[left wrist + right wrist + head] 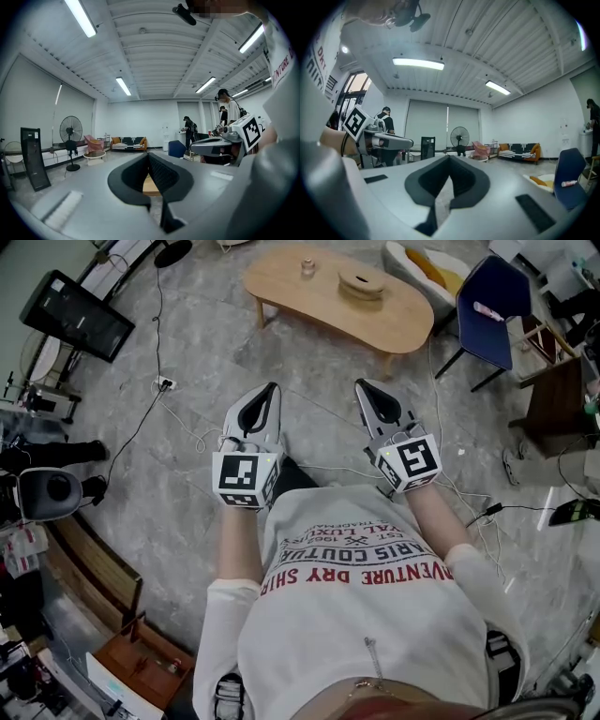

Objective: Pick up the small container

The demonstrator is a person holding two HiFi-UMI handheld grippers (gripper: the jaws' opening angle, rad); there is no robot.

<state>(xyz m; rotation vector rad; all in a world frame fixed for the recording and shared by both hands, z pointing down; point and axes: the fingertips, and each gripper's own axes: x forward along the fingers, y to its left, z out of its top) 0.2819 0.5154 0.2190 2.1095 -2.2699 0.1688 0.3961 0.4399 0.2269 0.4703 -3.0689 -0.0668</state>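
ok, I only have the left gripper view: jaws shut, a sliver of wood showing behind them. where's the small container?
Observer: In the head view, the small container stands on the wooden table, toward its left part. It is well ahead of the left gripper, and nothing is touching it.
Operator: anything near it?
Observer: A round wooden piece sits to its right on the same table, apart from it.
Operator: and the right side?
Observer: In its own view, the right gripper has its jaws together with nothing between them.
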